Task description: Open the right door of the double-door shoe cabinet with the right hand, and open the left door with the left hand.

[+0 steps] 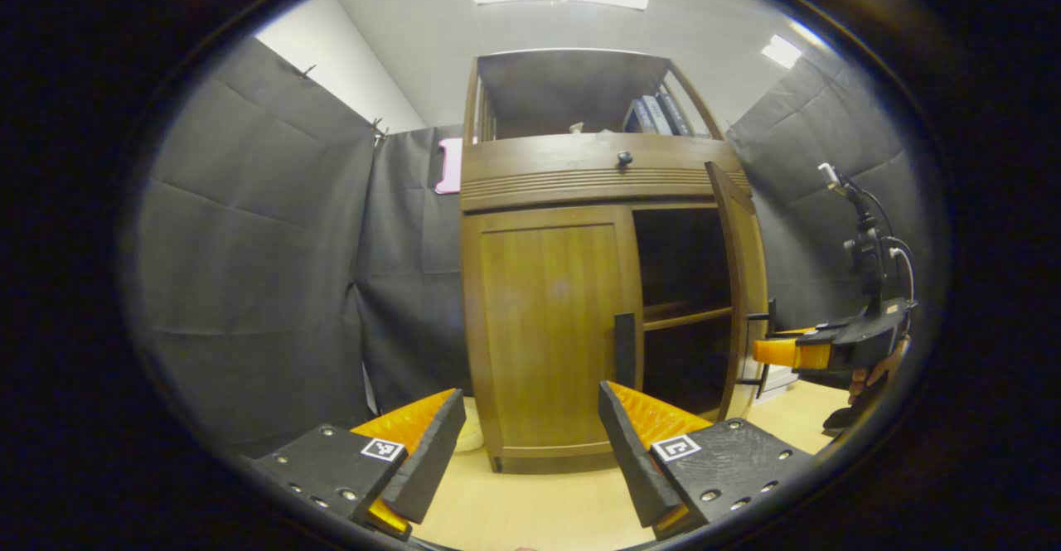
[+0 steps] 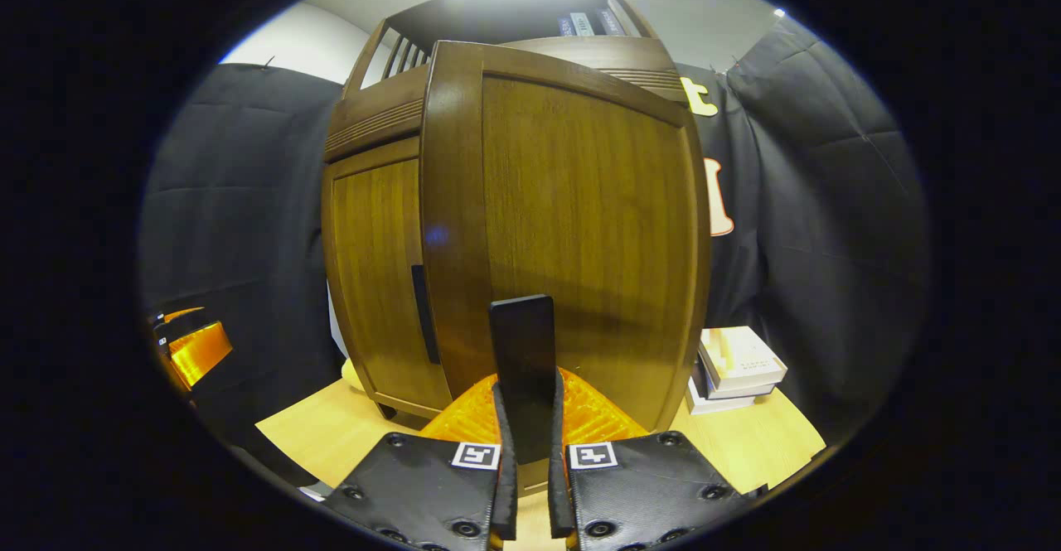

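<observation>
Right gripper point(image 2: 527, 460) clamped on black door handle point(image 2: 522, 369), right door point(image 2: 580, 228) swung open, left door point(image 2: 377, 277) closed

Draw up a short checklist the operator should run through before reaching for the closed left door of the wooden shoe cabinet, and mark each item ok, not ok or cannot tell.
1. Brown wooden right door swung open: ok; dark shelves show behind it.
2. Right gripper holding that door's flat black handle: ok; the jaws are closed on it.
3. Brown wooden left door closed and ready to pull: ok.
4. Left door's black vertical handle unobstructed: ok.
5. Left gripper jaws spread wide enough for the handle: ok; open, short of the cabinet.
6. Left door unlatched: cannot tell.
</observation>
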Demonstrator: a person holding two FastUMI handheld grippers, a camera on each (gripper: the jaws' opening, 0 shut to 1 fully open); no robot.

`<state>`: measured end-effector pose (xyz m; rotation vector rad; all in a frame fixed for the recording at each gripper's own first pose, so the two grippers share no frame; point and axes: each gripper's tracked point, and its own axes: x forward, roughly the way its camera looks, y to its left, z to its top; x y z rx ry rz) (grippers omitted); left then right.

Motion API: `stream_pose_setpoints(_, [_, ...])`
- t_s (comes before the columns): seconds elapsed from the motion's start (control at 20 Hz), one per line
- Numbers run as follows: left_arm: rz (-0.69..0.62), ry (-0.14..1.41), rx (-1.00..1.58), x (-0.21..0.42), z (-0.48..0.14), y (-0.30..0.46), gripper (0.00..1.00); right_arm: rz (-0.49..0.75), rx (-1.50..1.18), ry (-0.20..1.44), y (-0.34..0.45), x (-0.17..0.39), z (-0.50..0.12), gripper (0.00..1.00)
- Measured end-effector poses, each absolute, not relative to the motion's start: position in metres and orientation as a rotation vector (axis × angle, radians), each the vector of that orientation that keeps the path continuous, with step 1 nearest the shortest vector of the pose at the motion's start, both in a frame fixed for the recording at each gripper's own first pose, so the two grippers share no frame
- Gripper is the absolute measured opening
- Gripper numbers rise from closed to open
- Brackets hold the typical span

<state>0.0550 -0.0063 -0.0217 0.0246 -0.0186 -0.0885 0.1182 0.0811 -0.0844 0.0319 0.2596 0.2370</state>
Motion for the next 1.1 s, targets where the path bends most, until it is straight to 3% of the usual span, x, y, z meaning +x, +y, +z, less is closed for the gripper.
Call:
stream_pose_setpoints(0.25, [-0.146, -0.016, 0.013, 0.058, -0.018, -0.042, 0.91, 0.208, 0.025, 0.264, 0.048, 0.097, -0.083, 0.16])
stream_pose_setpoints(0.3, [-0.155, -0.013, 0.010, 0.056, -0.018, -0.047, 0.91, 0.205, 0.024, 0.267, 0.041, 0.093, -0.082, 0.12])
stream_pose_setpoints(0.4, [-0.169, -0.011, 0.005, 0.046, -0.020, -0.058, 0.91, 0.198, 0.024, 0.274, 0.028, 0.086, -0.081, 0.16])
stream_pose_setpoints(0.9, [-0.202, -0.015, 0.004, 0.035, -0.018, -0.090, 0.91, 0.136, 0.016, 0.275, -0.038, 0.068, -0.075, 0.16])
stream_pose_setpoints(1.1, [-0.211, -0.018, 0.012, 0.033, -0.017, -0.101, 0.91, 0.084, 0.028, 0.270, -0.071, 0.068, -0.073, 0.11])
